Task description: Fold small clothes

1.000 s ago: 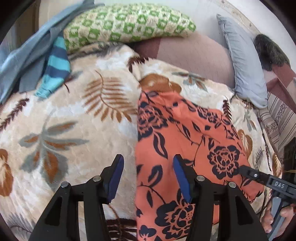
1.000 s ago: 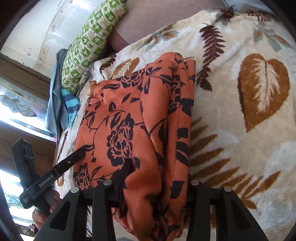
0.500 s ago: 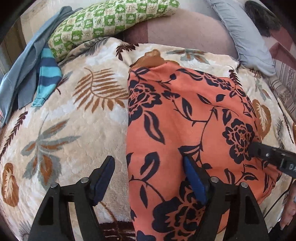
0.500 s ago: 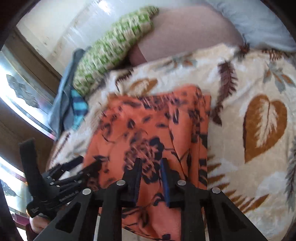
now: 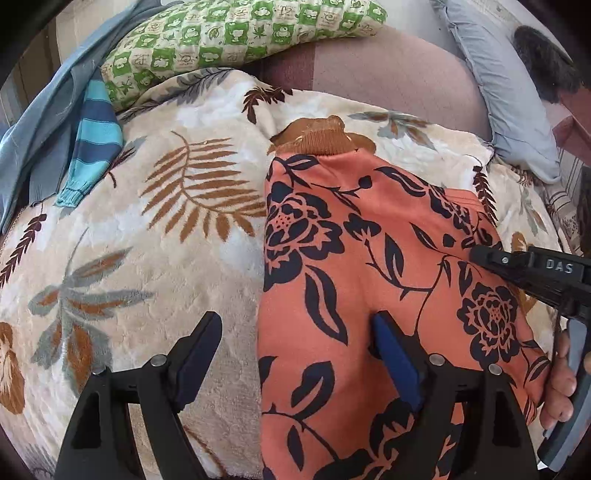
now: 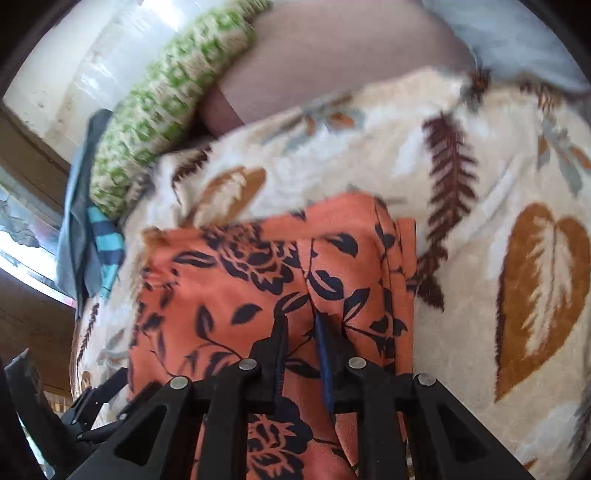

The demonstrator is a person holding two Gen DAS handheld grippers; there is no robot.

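Observation:
An orange garment with a dark floral print (image 5: 369,266) lies folded lengthwise on a leaf-patterned blanket (image 5: 147,236); it also shows in the right wrist view (image 6: 258,273). My left gripper (image 5: 295,343) is open, straddling the garment's left edge, its right finger (image 5: 391,350) resting on the cloth. My right gripper (image 6: 301,332) has its fingers close together, pressed onto the garment; whether cloth is pinched between them is unclear. The right gripper's body (image 5: 532,273) shows at the right edge of the left wrist view, over the garment's right side.
A green checked pillow (image 5: 236,33), a pinkish cushion (image 5: 388,81) and a grey-blue pillow (image 5: 509,92) lie at the back. A blue-striped garment (image 5: 92,144) and a grey-blue cloth (image 5: 40,122) lie at the far left.
The right gripper's fingers closed from wide apart to nearly together and moved up onto the garment. The left gripper shifted forward, its right finger now on the cloth.

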